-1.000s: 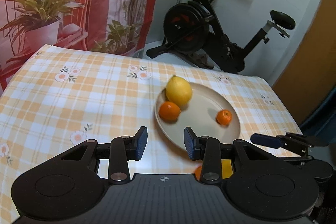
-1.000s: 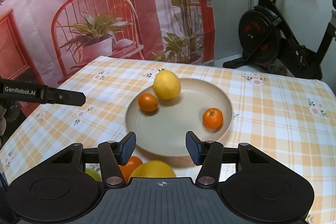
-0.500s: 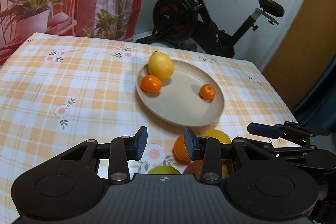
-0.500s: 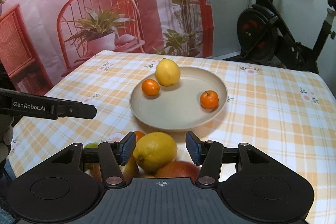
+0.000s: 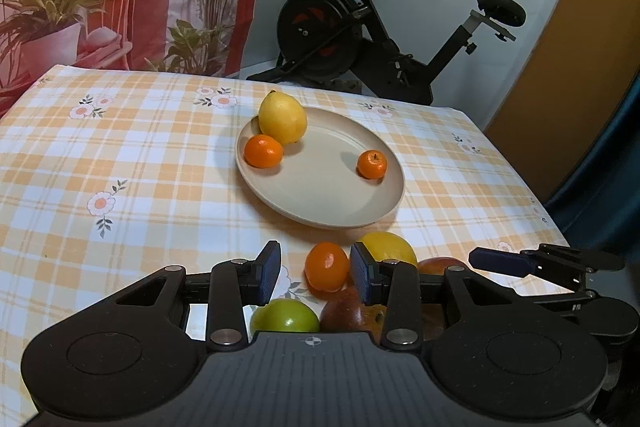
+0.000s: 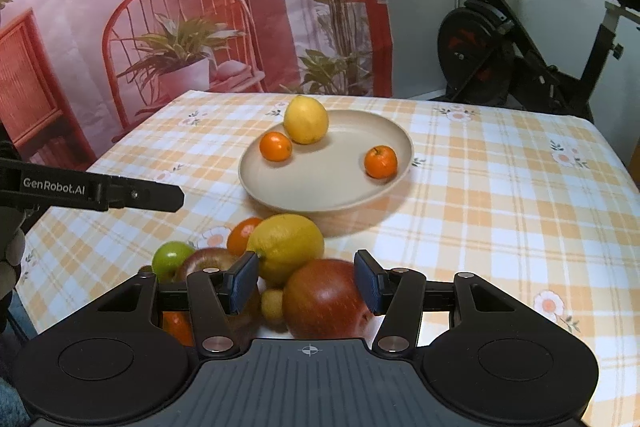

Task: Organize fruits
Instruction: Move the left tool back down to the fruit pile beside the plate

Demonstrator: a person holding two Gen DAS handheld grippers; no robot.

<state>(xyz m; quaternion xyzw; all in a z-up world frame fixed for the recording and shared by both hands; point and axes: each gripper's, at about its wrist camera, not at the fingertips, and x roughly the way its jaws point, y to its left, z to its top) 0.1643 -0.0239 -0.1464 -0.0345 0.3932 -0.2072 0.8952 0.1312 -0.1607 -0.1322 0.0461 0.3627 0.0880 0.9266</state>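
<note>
A beige plate on the checked tablecloth holds a lemon and two mandarins. A pile of fruit lies on the cloth in front of the plate: an orange, a second lemon, a green apple and red apples. My left gripper is open and empty above the pile, the orange between its fingers. My right gripper is open and empty, with a red apple between its fingers.
A black exercise bike stands beyond the far edge of the table. A printed red backdrop hangs at the left. The table's right edge is near my right gripper, which shows in the left wrist view.
Both grippers have drawn back toward the near edge of the table and risen. The pile of fruit has come into view under them. Both stayed open.
</note>
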